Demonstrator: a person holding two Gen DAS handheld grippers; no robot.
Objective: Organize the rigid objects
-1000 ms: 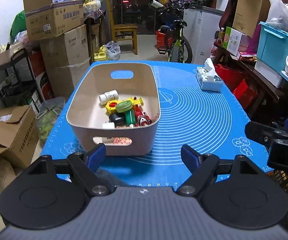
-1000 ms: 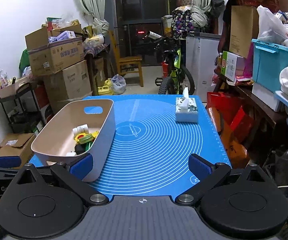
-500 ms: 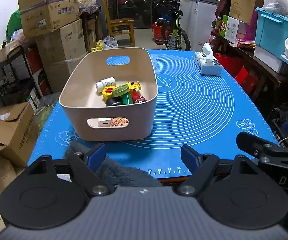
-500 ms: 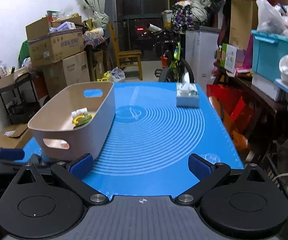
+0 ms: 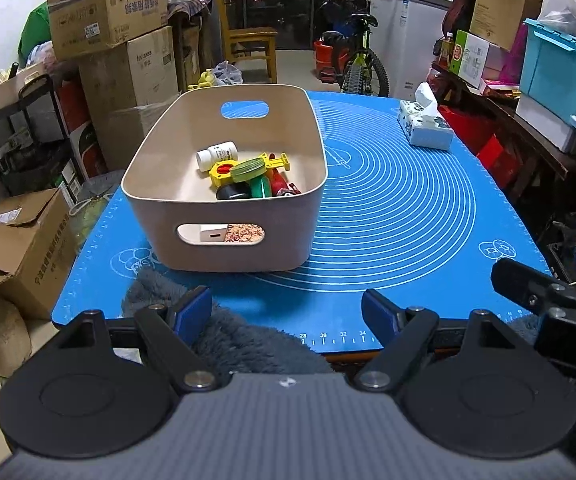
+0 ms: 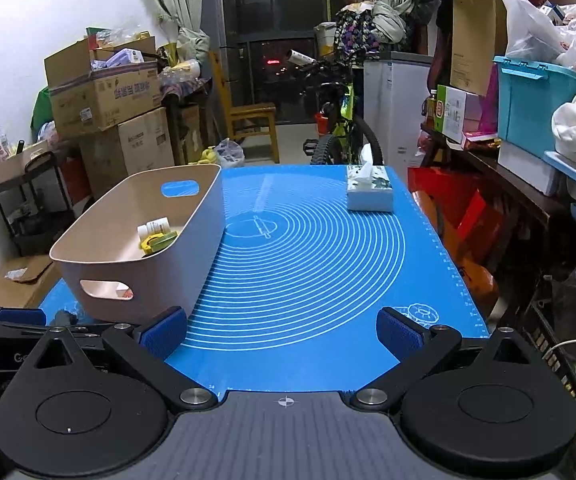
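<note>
Left wrist: bin (image 5: 224, 236) contents plain (right wrist, partly); both claws (image 5: 286, 310) (image 6: 282, 332) released, empty.

Left tongs (image 5: 286, 312) and right tongs (image 6: 282, 332) both spread wide, empty.

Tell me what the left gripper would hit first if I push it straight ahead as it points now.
Probably the near wall of the beige bin, which sits slightly left of the line of the open left gripper. Before that, only blue mat lies ahead; height over it is unclear.
</note>
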